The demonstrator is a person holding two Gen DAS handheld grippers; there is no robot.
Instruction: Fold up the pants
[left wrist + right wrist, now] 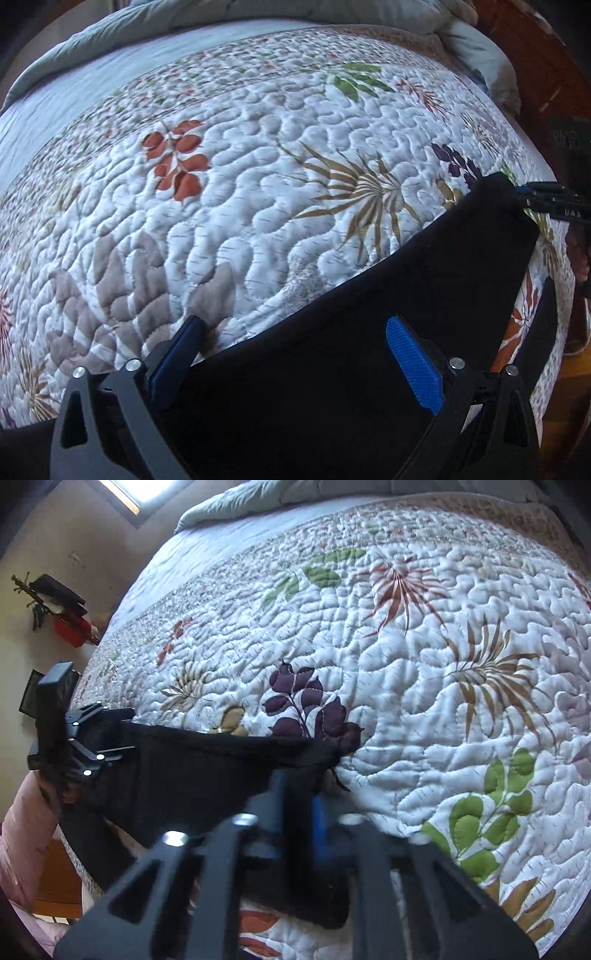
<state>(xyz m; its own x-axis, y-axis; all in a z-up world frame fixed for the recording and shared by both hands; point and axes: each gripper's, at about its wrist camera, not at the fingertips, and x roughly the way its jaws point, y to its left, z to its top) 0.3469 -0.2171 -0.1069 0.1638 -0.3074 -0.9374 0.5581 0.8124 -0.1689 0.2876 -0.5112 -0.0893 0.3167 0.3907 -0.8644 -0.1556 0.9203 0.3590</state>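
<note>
1. Pants (369, 332), black, hang stretched above the quilt (240, 184) near its edge.
2. Right gripper (301, 805) pinches one corner; left gripper (295, 354) is spread wide around the cloth.
3. Judged early: next, clamp left and lay flat.

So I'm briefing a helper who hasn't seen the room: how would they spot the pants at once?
Find the bed covered by a white quilt printed with coloured leaves. At its near edge lies the pants, a plain black cloth stretched between the two grippers. It is the only dark, unpatterned thing on the quilt.
</note>
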